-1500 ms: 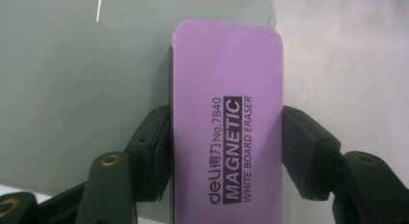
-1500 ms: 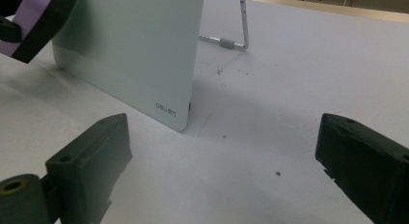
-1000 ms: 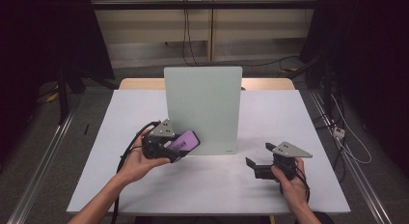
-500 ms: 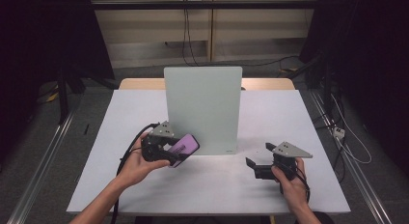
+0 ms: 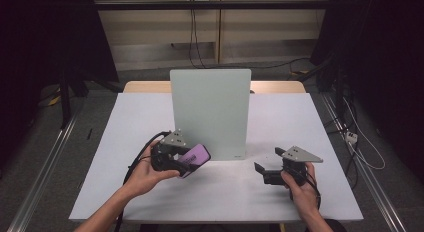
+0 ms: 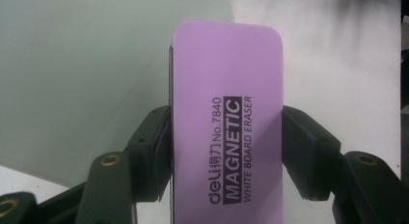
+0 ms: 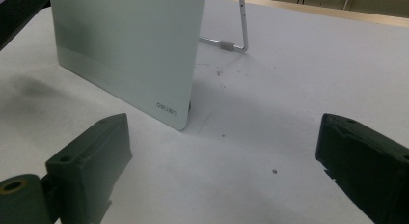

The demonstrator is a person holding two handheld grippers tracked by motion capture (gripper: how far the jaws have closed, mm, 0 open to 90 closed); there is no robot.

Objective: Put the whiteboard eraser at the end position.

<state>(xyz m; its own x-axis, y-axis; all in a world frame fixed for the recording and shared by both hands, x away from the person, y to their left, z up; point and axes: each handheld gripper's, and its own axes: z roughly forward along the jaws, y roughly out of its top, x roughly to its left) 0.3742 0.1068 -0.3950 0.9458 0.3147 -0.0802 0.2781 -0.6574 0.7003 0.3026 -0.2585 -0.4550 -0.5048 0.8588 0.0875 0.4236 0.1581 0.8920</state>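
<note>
A purple whiteboard eraser (image 5: 195, 156) (image 6: 226, 127) printed "MAGNETIC WHITE BOARD ERASER" is clamped between the jaws of my left gripper (image 5: 186, 162) (image 6: 225, 156), left of the table's middle and just in front of the lower left part of an upright pale green-white board (image 5: 210, 112) (image 6: 72, 74) (image 7: 125, 45). The eraser points up and right toward the board. My right gripper (image 5: 267, 173) (image 7: 222, 161) rests low on the table at the right, open, with only bare tabletop between its jaws; it faces the board's lower right corner.
The white table (image 5: 300, 127) carries the board, which stands on a metal wire stand (image 7: 236, 35) behind it. A wooden edge (image 5: 145, 86) runs along the far side. Cables trail from both grippers and lie on the floor (image 5: 360, 147) at the right.
The left gripper with the eraser has drifted slightly down and toward the person, away from the board. The right gripper has stayed put.
</note>
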